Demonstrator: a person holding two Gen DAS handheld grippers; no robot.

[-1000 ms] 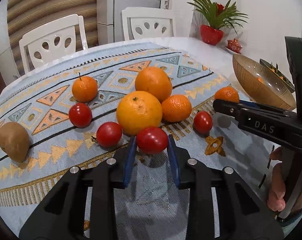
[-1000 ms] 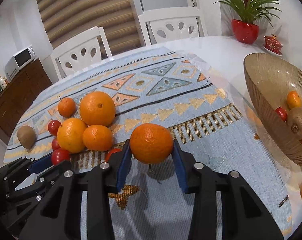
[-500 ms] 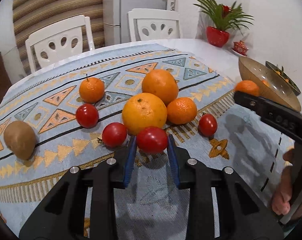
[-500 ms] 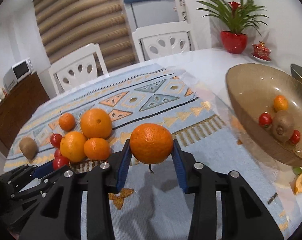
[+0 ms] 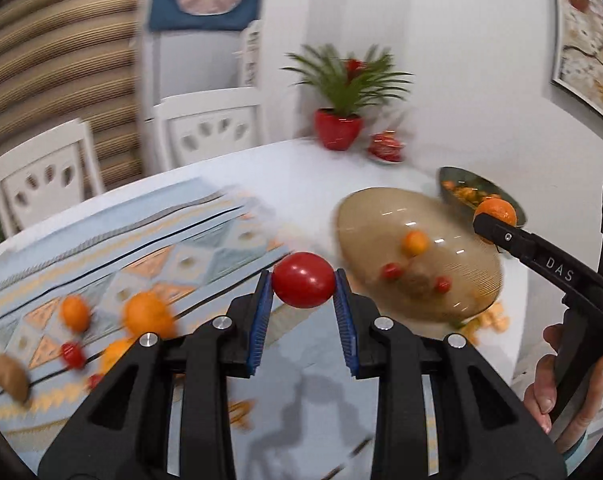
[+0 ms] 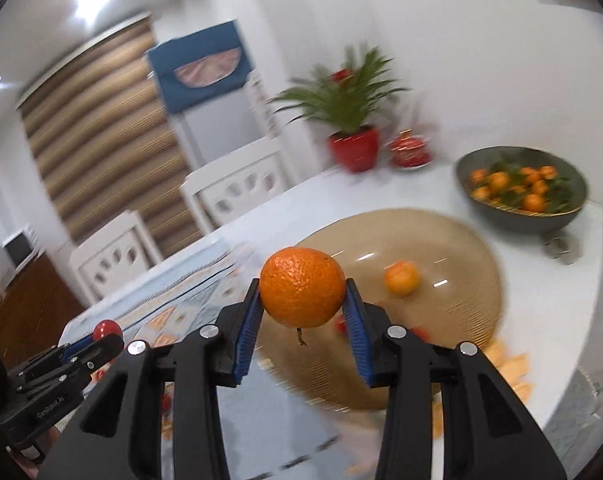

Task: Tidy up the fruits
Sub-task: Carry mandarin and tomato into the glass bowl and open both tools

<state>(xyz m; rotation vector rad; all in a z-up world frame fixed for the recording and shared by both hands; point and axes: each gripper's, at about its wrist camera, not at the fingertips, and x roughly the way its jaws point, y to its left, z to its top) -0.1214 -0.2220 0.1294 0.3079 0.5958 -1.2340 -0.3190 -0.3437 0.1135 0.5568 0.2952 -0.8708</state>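
Transport step, I think: left gripper [image 5: 303, 280] clamped on a tomato [image 5: 303, 279] held short of the amber bowl [image 5: 453, 300], right gripper [image 6: 302, 293] clamped on a mandarin [image 6: 302, 287] over the bowl's near rim; next, centre each over the bowl, lower, then release.

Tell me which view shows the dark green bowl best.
Right wrist: the dark green bowl is nearly whole, with small oranges and leaves inside. In the left wrist view it is blurred and mostly hidden behind the tan bowl.
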